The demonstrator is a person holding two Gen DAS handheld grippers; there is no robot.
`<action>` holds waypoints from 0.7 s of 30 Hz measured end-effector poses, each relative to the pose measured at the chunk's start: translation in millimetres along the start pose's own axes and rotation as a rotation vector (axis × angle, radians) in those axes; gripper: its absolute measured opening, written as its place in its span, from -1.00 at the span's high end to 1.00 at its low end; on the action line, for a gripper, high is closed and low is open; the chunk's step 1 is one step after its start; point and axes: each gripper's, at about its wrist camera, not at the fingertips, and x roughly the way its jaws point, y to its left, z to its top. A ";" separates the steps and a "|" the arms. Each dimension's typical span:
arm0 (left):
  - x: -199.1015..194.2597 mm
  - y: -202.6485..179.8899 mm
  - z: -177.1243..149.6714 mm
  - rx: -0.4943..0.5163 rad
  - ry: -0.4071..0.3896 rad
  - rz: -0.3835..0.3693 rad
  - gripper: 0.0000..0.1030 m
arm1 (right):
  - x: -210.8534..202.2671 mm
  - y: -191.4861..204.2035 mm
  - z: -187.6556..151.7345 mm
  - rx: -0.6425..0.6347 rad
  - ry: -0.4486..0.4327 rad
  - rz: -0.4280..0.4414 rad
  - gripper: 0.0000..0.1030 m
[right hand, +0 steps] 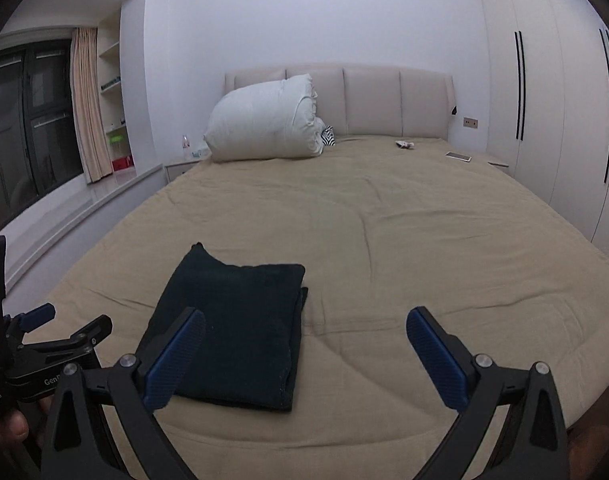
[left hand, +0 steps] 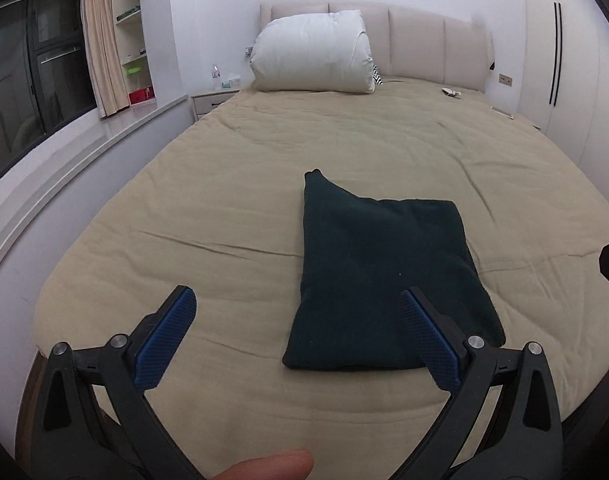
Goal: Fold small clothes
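A dark green garment [left hand: 380, 280] lies folded into a flat rectangle on the beige bed cover [left hand: 224, 208], near the foot of the bed. My left gripper [left hand: 298, 300] hovers open just short of its near edge, with nothing between the blue pads [left hand: 166, 336]. In the right wrist view the same folded garment [right hand: 232, 328] sits left of centre, one corner sticking out at the back. My right gripper [right hand: 306, 322] is open and empty, its left pad [right hand: 176, 360] overlapping the cloth's near left side. The left gripper [right hand: 70, 326] shows at the left edge.
A large white pillow [left hand: 312, 52] leans on the padded headboard [left hand: 436, 48]. A phone [right hand: 458, 156] and a small crumpled item [right hand: 404, 144] lie at the far right of the bed. Wardrobe doors [right hand: 544, 112] line the right side; a window ledge [left hand: 84, 148] and nightstand [left hand: 210, 100] line the left.
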 end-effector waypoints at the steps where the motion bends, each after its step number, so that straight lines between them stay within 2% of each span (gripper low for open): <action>1: 15.1 -2.9 6.3 0.002 0.007 -0.004 -1.00 | 4.2 2.7 -2.0 -0.009 0.019 0.003 -1.00; 13: 23.6 4.2 -1.0 -0.016 0.074 -0.038 -1.00 | 20.2 17.9 -22.9 -0.035 0.141 -0.012 -1.00; 21: 23.9 1.5 0.6 -0.012 0.088 -0.028 -1.00 | 29.9 16.9 -32.5 -0.016 0.204 -0.009 -1.00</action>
